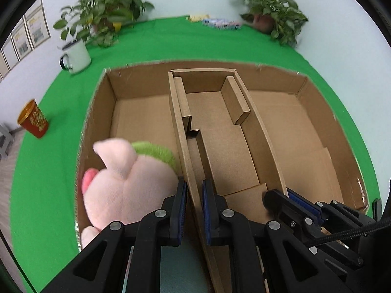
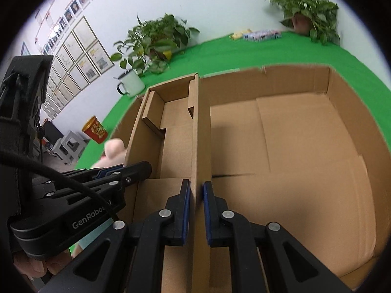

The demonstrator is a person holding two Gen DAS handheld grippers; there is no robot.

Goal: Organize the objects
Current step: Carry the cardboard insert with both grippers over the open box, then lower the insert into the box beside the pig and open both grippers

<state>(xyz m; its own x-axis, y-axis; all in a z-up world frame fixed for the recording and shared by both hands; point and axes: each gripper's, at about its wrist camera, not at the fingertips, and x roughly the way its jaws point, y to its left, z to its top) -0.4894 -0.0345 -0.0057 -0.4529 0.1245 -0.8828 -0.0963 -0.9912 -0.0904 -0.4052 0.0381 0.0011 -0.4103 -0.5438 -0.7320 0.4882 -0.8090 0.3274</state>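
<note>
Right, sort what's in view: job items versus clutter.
Job: cardboard box, left divider wall, right divider wall, plush pig, left gripper, right gripper.
Clutter: enamel mug, red cup, two potted plants.

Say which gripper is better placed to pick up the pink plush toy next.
Left, likely, after releasing. The pink plush toy lies beside the left gripper in the left compartment; the right gripper clamps the cardboard insert at its far wall, a compartment away.

Right gripper (image 2: 196,190) astride cardboard divider (image 2: 200,131) (clamped) in box (image 2: 352,112)
</note>
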